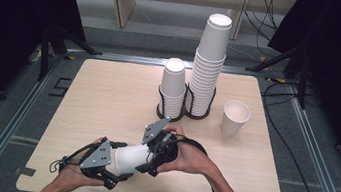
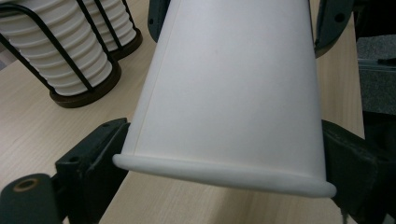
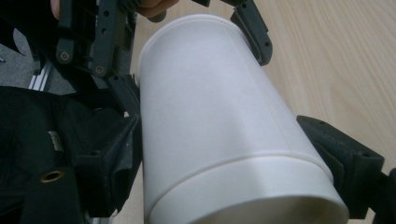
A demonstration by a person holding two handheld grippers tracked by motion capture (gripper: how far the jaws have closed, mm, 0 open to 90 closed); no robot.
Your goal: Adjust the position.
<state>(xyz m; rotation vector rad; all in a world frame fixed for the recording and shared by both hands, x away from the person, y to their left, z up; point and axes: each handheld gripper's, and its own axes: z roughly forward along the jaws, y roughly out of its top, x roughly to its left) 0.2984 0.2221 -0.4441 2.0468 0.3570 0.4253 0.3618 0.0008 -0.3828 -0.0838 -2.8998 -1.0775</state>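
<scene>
A white paper cup (image 1: 130, 158) is held lying on its side between the two grippers, low over the near part of the wooden table (image 1: 108, 92). Its rim end is clamped in the left gripper (image 1: 115, 171), whose jaws press on both sides of it (image 2: 224, 112). The other end of the cup (image 3: 224, 140) is gripped likewise by the right gripper (image 1: 149, 161). Beyond the grippers, two wire racks of stacked cups (image 1: 193, 84) are seen, with a single upright cup (image 1: 234, 117) beside them.
</scene>
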